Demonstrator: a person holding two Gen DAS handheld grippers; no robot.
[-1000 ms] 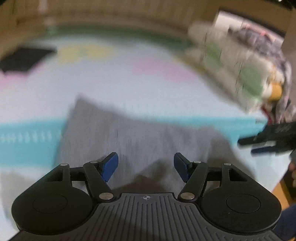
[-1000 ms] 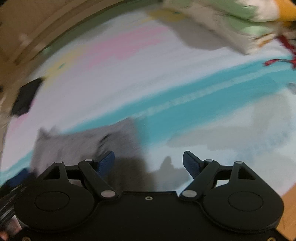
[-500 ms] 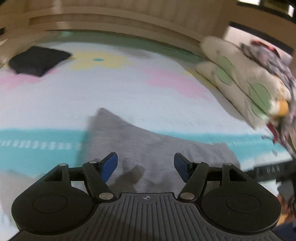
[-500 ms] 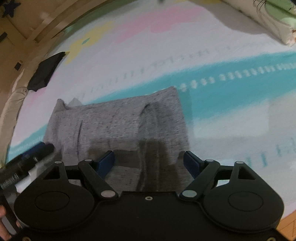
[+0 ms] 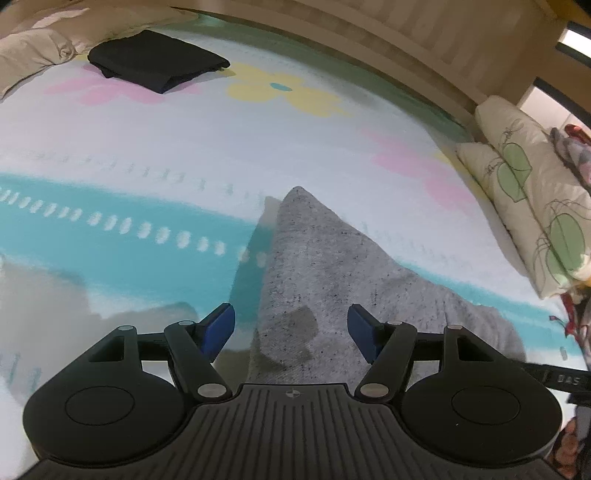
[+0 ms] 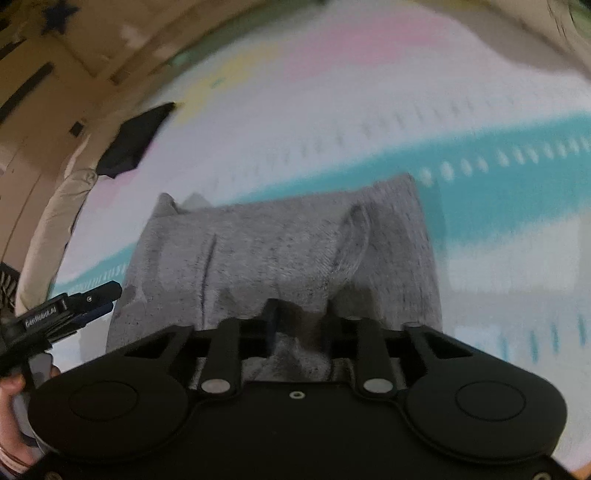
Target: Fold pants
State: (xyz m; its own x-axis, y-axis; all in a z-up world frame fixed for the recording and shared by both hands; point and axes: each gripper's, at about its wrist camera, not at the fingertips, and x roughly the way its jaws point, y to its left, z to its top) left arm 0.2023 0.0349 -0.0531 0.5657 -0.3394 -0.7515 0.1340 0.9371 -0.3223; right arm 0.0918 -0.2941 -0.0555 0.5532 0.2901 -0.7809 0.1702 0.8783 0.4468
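Observation:
Grey pants (image 5: 332, 266), folded into a short block, lie on a bed sheet with turquoise, pink and yellow patterns. My left gripper (image 5: 291, 326) hovers open over their near left edge, and the cloth's border runs between its blue pads without touching them. In the right wrist view the pants (image 6: 277, 243) fill the middle. My right gripper (image 6: 301, 321) sits low on their near edge, its jaws closing, with a bunched ridge of grey cloth pinched between them. The left gripper (image 6: 74, 306) shows at that view's left, beside the pants.
A folded black garment (image 5: 159, 61) lies at the far side of the bed near a beige pillow (image 5: 33, 55). Leaf-print pillows (image 5: 535, 206) are stacked along the right. A wooden bed frame (image 5: 369, 33) borders the far edge. A person's hand (image 6: 11, 391) grips the left tool.
The right gripper dropped onto the pants' near edge and its jaws narrowed onto a fold of cloth. The left gripper slid sideways to the pants' left edge, still open.

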